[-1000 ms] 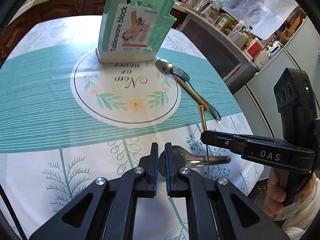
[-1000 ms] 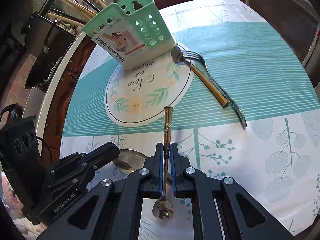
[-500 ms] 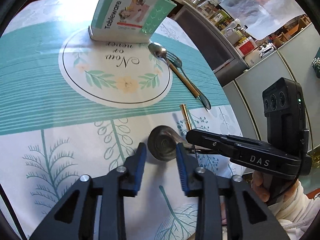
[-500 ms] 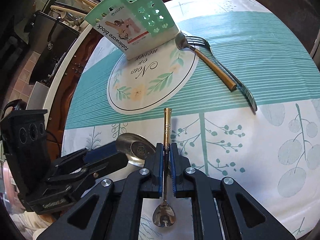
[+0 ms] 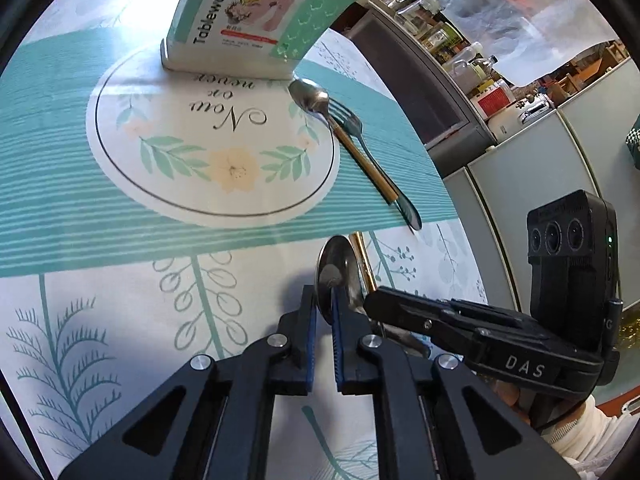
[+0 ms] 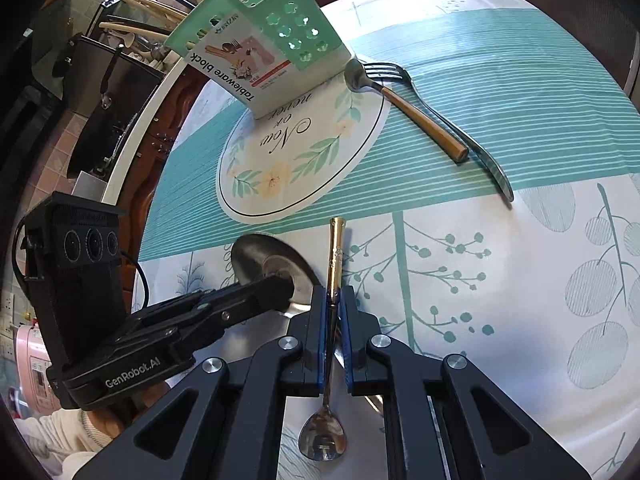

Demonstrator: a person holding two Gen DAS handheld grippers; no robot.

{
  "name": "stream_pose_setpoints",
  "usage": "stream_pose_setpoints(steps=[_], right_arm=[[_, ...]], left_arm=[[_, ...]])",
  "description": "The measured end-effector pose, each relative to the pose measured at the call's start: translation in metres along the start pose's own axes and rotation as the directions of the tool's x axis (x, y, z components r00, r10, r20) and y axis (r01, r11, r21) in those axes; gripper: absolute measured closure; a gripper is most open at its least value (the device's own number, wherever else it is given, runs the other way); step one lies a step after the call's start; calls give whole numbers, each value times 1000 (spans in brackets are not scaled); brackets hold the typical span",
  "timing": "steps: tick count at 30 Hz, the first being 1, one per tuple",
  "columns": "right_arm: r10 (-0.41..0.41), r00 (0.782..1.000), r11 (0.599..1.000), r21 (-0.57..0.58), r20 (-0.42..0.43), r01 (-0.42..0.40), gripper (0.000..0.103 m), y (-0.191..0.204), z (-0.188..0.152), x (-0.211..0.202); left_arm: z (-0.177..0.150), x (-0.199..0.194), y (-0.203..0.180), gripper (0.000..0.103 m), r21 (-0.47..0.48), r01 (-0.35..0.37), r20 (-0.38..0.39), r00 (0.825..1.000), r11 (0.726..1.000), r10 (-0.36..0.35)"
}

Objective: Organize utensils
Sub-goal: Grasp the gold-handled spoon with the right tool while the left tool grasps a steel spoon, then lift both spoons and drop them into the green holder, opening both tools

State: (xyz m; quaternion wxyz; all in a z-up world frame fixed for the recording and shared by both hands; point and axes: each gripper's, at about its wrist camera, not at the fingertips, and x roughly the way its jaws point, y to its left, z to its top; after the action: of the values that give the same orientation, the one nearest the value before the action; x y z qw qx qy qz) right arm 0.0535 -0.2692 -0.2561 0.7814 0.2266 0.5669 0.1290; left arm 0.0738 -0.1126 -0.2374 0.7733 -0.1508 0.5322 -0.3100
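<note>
Steel rim of the big ladle (image 5: 335, 268) is pinched edge-on in my left gripper (image 5: 322, 312), and my right gripper (image 6: 333, 312) is clamped on the shaft of a small gold-handled spoon (image 6: 333, 264), both low over the tablecloth (image 5: 120, 300). I should lift each straight up before swinging toward the green holder (image 6: 280, 52) (the ladle's thin-edge grip looks likely to slip). Another spoon (image 5: 310, 98) and a fork (image 5: 350, 120) lie beside the holder, with kitchen counters beyond the table.
</note>
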Motion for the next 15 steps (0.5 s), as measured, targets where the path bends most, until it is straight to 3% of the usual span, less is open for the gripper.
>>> stream_pose_setpoints(steps=[7,15], right_arm=[[37,997,999,-19,68,-36,97,8,0,-15],[64,985,996,-68,162,-54,97,22,16,-46]], left_arm=[[3,-21,-21,101,104,-99,104,991,990,88],[5,-61,-40,102,189,-225,260,950,956,173]])
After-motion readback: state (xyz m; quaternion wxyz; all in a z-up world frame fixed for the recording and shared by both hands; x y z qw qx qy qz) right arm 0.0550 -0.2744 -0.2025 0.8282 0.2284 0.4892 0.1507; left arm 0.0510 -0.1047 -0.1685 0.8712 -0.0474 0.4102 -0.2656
